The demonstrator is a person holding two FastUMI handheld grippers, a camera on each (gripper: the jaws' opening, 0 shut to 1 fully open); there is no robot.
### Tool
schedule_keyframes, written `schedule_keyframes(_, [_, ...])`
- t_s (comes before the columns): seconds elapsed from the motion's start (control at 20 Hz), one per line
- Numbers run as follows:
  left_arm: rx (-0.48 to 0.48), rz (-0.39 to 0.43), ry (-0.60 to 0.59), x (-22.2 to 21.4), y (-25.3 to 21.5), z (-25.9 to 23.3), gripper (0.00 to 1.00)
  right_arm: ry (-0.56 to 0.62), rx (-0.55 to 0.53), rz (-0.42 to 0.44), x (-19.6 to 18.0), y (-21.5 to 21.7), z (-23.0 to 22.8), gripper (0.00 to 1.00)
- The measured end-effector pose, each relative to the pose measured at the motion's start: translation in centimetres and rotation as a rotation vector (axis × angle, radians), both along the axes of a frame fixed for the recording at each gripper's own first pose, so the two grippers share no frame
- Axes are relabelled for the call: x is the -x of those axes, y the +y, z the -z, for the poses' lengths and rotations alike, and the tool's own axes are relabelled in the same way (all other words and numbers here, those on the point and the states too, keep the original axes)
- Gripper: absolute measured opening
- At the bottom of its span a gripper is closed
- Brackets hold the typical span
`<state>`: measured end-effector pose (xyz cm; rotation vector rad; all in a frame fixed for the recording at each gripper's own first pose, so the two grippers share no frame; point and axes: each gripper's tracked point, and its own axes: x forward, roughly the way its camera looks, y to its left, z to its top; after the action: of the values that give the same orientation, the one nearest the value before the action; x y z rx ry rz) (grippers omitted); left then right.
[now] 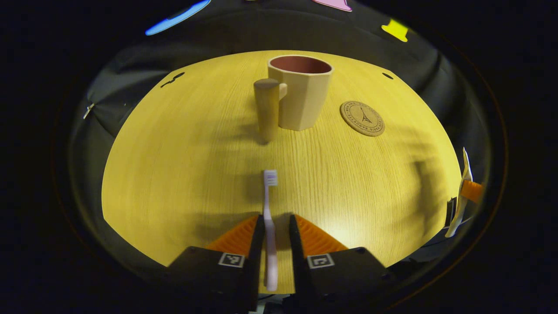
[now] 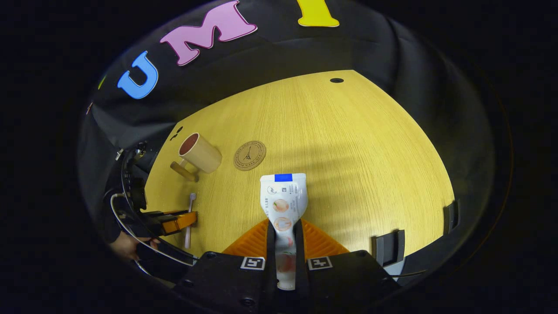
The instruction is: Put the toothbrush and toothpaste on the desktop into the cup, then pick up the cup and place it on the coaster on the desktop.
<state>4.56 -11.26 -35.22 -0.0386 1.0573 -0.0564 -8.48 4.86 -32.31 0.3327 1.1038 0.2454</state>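
Clamping the toothpaste (image 2: 284, 198), the right gripper (image 2: 285, 229) holds it ready for the cup (image 2: 199, 152). The left gripper (image 1: 277, 226) straddles the toothbrush (image 1: 269, 218); whether it presses I cannot tell.

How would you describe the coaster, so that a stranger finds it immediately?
Look at the yellow wooden desktop and find the beige cup. The coaster lies flat just beside it, apart from it. It is the only round cork disc, printed with a tower.

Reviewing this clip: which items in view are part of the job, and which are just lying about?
Part of the job:
- toothbrush, between the left claw fingers
- toothpaste, gripped by the right claw
- cup, standing empty
- coaster, bare, beside the cup

Lying about:
- nothing loose; just the desktop itself
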Motion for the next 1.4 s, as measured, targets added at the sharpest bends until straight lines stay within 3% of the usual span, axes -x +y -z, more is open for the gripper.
schedule_keyframes(0.1, [0.010, 0.004, -0.031, -0.4, 0.0, 0.0, 0.13, -0.014, -0.006, 0.010, -0.2, 0.0, -0.3, 0.21])
schedule_keyframes(0.2, [0.042, -0.006, -0.039, -0.3, 0.0, -0.2, 0.07, -0.030, -0.017, 0.024, -0.4, -0.1, -0.7, 0.21])
schedule_keyframes(0.4, [0.099, -0.020, -0.059, 0.0, 1.0, -1.3, 0.07, -0.081, -0.055, 0.052, -1.8, 0.9, -1.8, 0.20])
schedule_keyframes(0.6, [0.163, 0.006, -0.154, 0.5, 2.0, -5.4, 0.06, -0.185, -0.135, 0.061, -4.0, 3.0, -4.6, 0.20])
schedule_keyframes(0.85, [0.249, -0.034, -0.265, 1.6, 4.2, -11.1, 0.06, -0.320, -0.253, 0.045, -7.4, 7.2, -9.1, 0.20])
schedule_keyframes(1.4, [0.274, -0.081, -0.391, 6.3, 8.3, -17.6, 0.06, -0.474, -0.425, -0.048, -16.9, 18.7, -15.0, 0.20])
